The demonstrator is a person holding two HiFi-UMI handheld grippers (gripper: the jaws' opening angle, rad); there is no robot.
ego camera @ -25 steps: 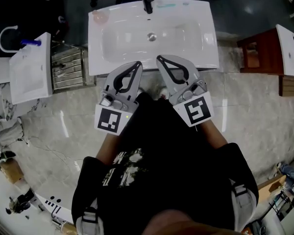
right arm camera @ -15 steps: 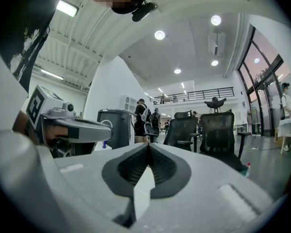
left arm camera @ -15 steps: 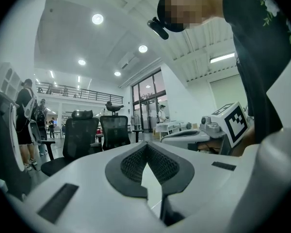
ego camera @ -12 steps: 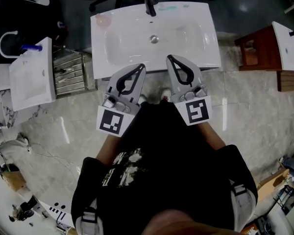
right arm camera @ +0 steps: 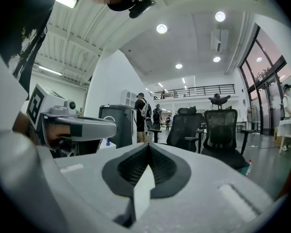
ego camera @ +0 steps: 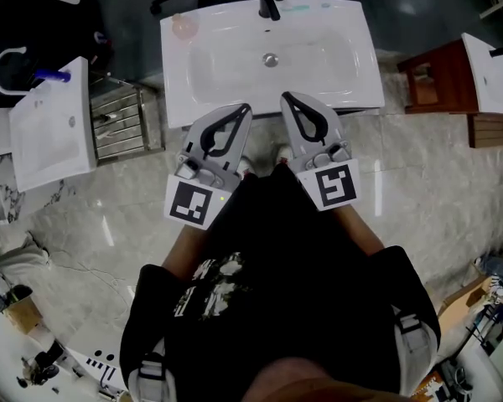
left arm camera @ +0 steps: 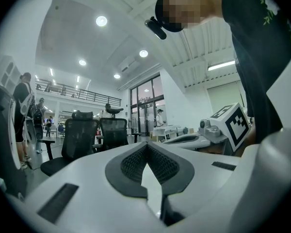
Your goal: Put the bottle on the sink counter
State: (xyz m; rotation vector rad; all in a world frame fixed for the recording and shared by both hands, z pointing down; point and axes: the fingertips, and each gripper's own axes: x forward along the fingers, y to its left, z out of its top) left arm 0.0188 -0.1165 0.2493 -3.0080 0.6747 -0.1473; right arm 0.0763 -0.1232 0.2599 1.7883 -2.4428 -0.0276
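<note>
Two ribbed-pad hand-held grippers closed; glossy rectangular sink

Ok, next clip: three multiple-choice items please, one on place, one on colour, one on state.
1. The pink thing sits on the sink's: A far left corner; B basin; C near right corner.
2. The faucet is: A chrome; B black; C white.
3. The left gripper and right gripper are: A both shut, empty; B both open; C holding a bottle.
Key: 1 A, it lies by the far left rim. 2 B, dark against the white sink. 3 A, fingers meet with nothing between.
</note>
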